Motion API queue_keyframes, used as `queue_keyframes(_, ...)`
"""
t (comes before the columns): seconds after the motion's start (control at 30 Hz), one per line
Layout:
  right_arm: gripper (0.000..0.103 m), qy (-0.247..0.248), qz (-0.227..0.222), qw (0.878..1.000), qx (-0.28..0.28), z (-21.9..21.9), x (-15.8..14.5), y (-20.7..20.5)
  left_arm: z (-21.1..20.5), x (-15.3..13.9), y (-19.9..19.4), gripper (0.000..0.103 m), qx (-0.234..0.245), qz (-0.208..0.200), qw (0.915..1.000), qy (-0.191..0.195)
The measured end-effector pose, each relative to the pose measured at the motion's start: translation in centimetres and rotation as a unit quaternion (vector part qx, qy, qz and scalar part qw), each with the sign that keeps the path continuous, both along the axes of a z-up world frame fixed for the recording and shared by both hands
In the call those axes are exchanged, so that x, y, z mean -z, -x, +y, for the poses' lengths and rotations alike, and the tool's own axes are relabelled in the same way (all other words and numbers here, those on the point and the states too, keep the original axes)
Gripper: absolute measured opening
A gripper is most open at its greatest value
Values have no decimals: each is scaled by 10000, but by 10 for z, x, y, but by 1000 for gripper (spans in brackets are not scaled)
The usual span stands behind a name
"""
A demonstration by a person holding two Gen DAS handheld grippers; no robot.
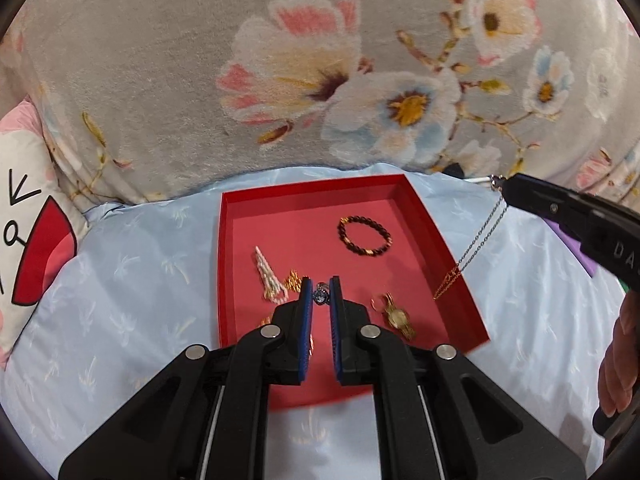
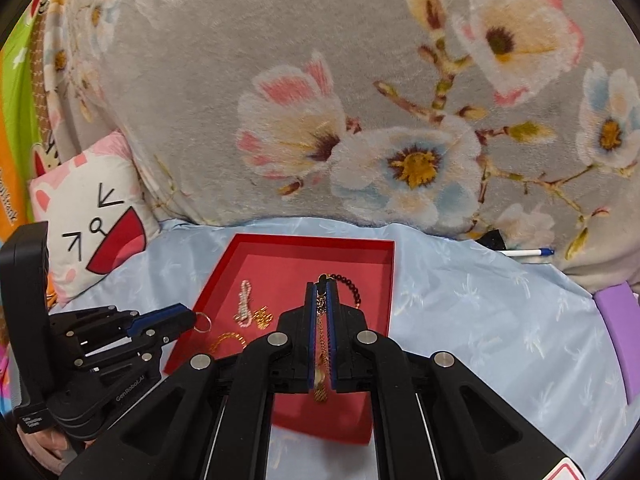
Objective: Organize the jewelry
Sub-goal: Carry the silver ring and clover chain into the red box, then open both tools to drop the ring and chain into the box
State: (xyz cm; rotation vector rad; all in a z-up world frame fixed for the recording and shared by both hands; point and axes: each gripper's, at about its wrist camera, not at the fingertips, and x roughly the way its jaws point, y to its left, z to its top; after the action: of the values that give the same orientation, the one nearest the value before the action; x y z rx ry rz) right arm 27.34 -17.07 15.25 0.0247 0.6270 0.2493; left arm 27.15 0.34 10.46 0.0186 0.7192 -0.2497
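Both grippers are lifting jewelry from the tray [image 1: 440, 240]: left gripper [image 1: 321, 294] pinching a ring [image 1: 321, 295], right gripper [image 2: 323, 304] clamping a chain [image 2: 321, 320], each next needing a sorted resting place.

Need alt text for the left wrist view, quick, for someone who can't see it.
The left gripper is shut on a small ring above a red tray holding a beaded bracelet, a gold watch and a beaded strand. At right, the right gripper dangles a chain necklace.
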Motion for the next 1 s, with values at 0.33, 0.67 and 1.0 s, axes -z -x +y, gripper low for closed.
queue_keyframes(0.33,4,148,342,9990,233,-1,45,-56,-4,33,-68,8,-178,305,9994,-36)
queue_keyframes(0.67,5,321,625,9973,222,5,80,-86,-3,58,-100,8,-356,559,9978,-25)
queue_keyframes(1.0,5,233,550,9980,220,0,84,-79,3,68,-98,12,-498,506,9974,-95)
